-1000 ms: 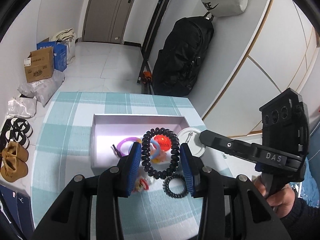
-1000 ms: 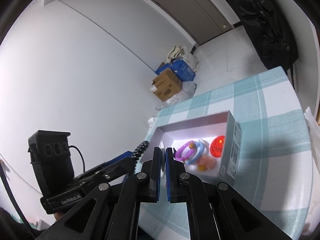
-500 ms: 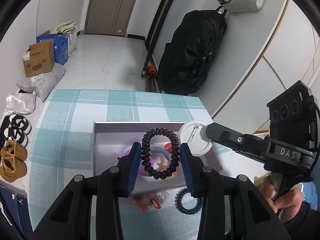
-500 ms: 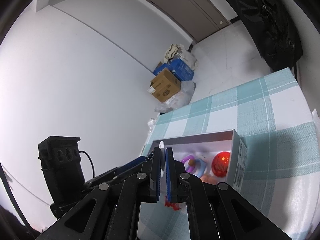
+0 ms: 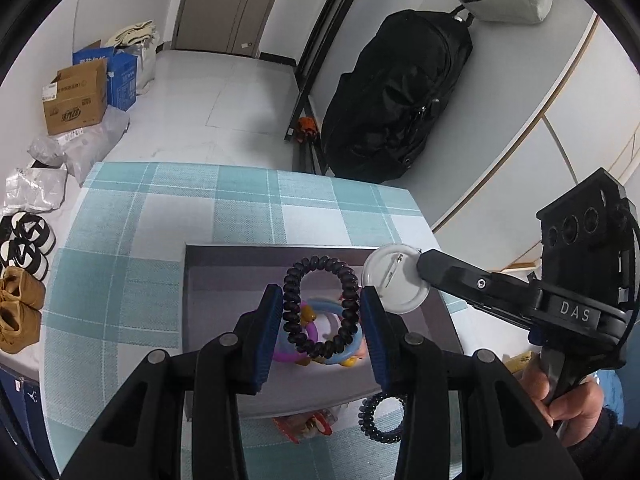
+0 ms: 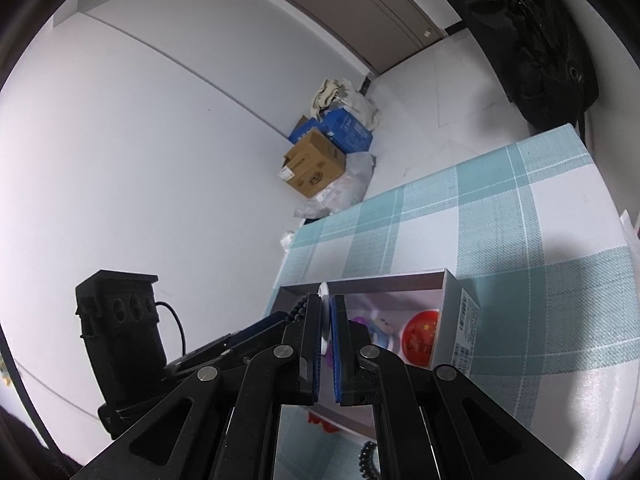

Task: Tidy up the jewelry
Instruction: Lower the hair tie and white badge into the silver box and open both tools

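The left gripper [image 5: 320,320] was found clamped on a black coil band [image 5: 320,306], held upright above the open box [image 5: 192,320]. The right gripper [image 6: 326,320] was found pinched on the rim of a white badge [image 5: 394,284], held over the box's right wall. Inside the box, purple and blue rings [image 5: 320,344] and a red badge [image 6: 420,336] were noted. A second coil band [image 5: 380,420] and a red trinket [image 5: 304,426] were observed on the checked cloth [image 5: 132,280], just outside the near wall.

The step in hand was judged to be depositing both held items. It was judged that each item should be lowered within the walls before release, since the band could spring away if dropped from height. It was further judged that the badge should be carried inward off the wall first, and the releases made singly to avoid collision between grippers.
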A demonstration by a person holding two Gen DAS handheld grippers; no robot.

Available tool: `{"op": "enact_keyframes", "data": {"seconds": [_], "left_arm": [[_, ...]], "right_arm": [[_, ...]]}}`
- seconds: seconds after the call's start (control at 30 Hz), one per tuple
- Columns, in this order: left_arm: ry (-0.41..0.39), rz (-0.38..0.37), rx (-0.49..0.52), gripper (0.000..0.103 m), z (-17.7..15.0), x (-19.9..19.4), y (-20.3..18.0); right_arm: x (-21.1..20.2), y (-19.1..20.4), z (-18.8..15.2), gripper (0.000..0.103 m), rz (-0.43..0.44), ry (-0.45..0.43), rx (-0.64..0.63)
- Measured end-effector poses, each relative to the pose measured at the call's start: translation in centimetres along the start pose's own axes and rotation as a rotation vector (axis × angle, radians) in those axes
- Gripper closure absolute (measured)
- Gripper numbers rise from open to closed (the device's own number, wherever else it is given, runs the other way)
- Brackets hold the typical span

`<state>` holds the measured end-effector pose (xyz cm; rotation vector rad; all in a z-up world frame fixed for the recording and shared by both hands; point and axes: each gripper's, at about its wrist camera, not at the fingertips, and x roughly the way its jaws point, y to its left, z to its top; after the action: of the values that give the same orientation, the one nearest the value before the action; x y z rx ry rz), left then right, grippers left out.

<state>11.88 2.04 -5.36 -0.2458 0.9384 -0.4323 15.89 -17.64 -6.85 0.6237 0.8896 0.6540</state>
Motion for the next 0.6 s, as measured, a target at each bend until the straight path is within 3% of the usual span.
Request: {"op": "enact_keyframes", "data": {"seconds": [0.13,0.2,0.3,0.37,0.47,0.6], "left_arm": [[0.007,-0.019,-0.03,0.069,0.1,0.2,0.3],[0.021,-0.034,-0.041,0.06,0.2,0.4,0.4],[0.056,-0.034,-0.06,0.057,0.3,0.7,0.4],[0.04,-0.056,-0.064,0.054,0.2,0.3,0.5],[-0.002,-0.064,-0.054,0.032,0.2,-0.4,0.2],[-0.028,-0.025,-0.027,0.032,0.1,-0.7,-0.3]], "right_arm": [[-0.2,0.2,0.0,0.099,-0.012,-0.005,0.001],[-0.4,0.3,-0.1,0.097,-0.025,-0.012,-0.005],[-0.6,0.4,-0.1,0.096,-0.031,-0.018,-0.014],[-1.0,0.4,-0.1,0.096,-0.03,-0.03,-0.017],[-1.7,0.3,0.0,0.095,-0.029,-0.062,-0.019],[-2.5,0.4,0.1,0.086,-0.04,-0.095,-0.03]]}}
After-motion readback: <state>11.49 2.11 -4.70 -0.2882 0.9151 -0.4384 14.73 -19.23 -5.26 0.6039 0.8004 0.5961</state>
